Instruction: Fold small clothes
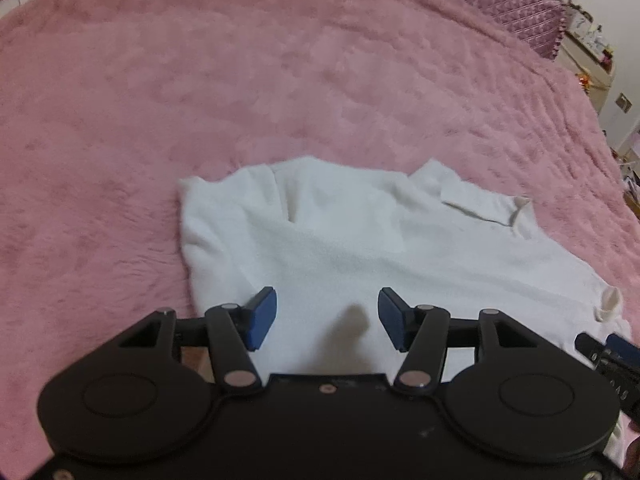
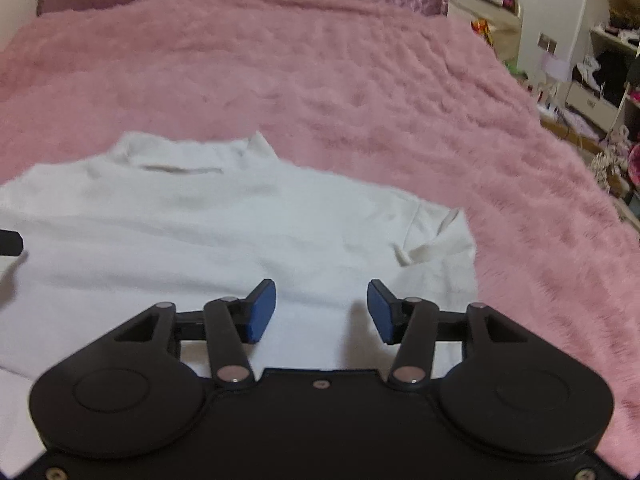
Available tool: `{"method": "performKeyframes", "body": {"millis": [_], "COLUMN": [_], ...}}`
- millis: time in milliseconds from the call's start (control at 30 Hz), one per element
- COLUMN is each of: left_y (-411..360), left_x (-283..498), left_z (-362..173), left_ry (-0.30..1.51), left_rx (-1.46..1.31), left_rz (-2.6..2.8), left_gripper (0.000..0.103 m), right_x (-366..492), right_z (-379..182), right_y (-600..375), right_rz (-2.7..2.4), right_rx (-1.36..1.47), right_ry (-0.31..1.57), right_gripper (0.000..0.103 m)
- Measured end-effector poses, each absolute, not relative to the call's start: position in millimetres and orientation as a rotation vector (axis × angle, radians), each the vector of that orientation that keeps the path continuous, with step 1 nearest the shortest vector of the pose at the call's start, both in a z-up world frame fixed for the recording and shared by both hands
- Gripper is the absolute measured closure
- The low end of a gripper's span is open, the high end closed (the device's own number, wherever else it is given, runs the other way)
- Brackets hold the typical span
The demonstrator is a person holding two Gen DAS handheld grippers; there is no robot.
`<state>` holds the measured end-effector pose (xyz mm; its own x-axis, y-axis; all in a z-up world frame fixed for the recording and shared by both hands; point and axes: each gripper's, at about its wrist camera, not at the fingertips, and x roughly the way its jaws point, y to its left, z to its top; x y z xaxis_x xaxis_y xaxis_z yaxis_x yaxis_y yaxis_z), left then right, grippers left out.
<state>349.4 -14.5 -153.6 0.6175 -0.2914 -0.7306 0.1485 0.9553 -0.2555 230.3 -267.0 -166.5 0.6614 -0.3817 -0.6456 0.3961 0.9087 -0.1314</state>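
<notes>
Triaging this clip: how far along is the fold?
Done: the white top lies spread on the pink blanket, with its sleeves folded in over the body. In hand: nothing; the left tool and right tool are open above the near edge. Left: the main folds.

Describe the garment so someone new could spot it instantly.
A fluffy pink blanket covers the whole bed. On its near part lies a white top, spread flat with its high collar pointing toward the headboard. It is the only white item on the pink.
</notes>
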Motion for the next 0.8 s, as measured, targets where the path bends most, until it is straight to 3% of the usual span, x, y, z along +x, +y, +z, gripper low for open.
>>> {"method": "performKeyframes", "body": {"millis": [300,500,800], "left_y": [15,41,77], "left_x": [246,147,41], "left_z": [-109,-104,-143], "left_ry": [0.883,0.925,1.060], "left_rx": [-0.101,-0.154,-0.140], "left_rz": [-0.268,-0.323,-0.253], "left_gripper": [0.041,0.039,0.039], "right_x": [145,56,-65], "right_z": [-109,-94,-116], "right_y": [-217,-194,-213], "right_rz": [-0.397,-0.349,-0.354], "right_rx": [-0.023,0.027,0.074], "right_ry": [0.655,0.673,0.798], "right_gripper": [0.025,0.025,0.026]}}
